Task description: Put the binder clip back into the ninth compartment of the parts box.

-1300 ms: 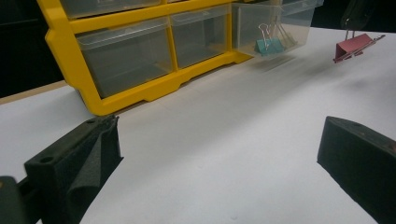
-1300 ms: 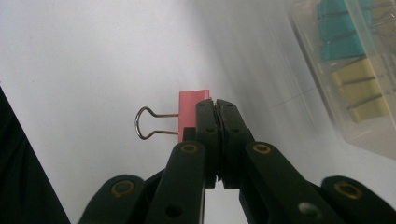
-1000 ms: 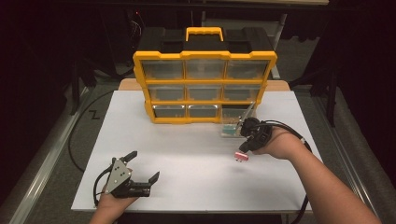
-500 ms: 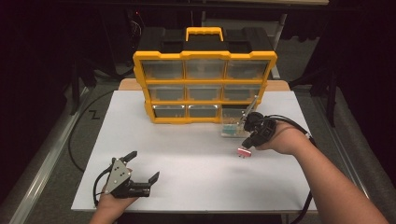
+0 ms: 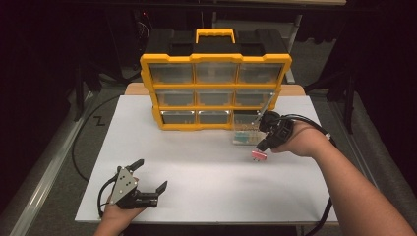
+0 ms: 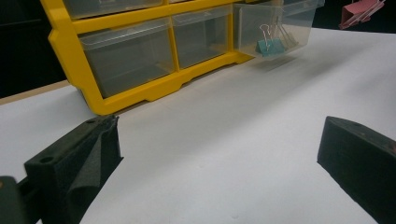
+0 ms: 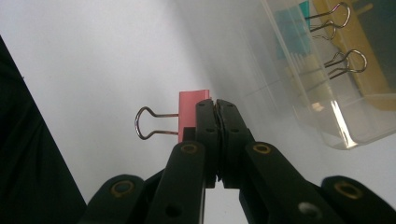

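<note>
Your right gripper [image 7: 215, 108] had its jaws clenched on the pink binder clip [image 7: 192, 113], held above the desk [image 5: 196, 157] just beside the pulled-out clear drawer [image 5: 244, 133]. The pinch looked thin (edge only), so the clip could have twisted free. Your left gripper [image 5: 150, 175] rested released.

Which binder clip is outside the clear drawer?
The pink binder clip, clamped in the right gripper above the table. The teal binder clip lies inside the pulled-out drawer.
</note>
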Tool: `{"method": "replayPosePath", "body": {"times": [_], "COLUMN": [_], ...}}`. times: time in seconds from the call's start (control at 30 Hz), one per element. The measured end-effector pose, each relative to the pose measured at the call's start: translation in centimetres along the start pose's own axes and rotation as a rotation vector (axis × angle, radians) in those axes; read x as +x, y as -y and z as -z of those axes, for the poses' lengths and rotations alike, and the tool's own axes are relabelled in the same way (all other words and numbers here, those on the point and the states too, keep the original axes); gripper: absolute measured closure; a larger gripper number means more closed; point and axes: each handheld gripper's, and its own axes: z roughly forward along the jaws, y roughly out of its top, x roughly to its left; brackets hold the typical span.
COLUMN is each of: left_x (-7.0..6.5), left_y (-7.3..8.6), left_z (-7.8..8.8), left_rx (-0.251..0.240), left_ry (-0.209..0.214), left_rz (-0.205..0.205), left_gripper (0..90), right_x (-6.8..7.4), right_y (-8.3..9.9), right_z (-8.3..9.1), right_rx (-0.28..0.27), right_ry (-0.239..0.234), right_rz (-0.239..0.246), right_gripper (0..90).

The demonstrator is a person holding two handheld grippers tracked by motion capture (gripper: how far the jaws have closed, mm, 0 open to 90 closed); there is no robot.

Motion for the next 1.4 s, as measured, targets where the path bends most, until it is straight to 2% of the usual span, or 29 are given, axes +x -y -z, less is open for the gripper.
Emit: {"method": "replayPosePath", "body": {"times": [0.7, 1.4], "left_x": [0.1, 0.2], "left_y": [0.0, 0.1], "left_z": [0.1, 0.1], "left_rx": [0.003, 0.002], "left_ry": [0.001, -0.001], "left_rz": [-0.002, 0.007], "left_gripper": [0.3, 0.3], "right_x": [-1.2, -2.3], "right_y": [-1.4, -3.4], "right_z": [2.5, 4.1], "right_rx": [-0.003, -0.010], "right_ry": [0.028, 0.054], "right_rz": [-0.010, -0.015], "right_gripper": [90.0, 90.0]}}
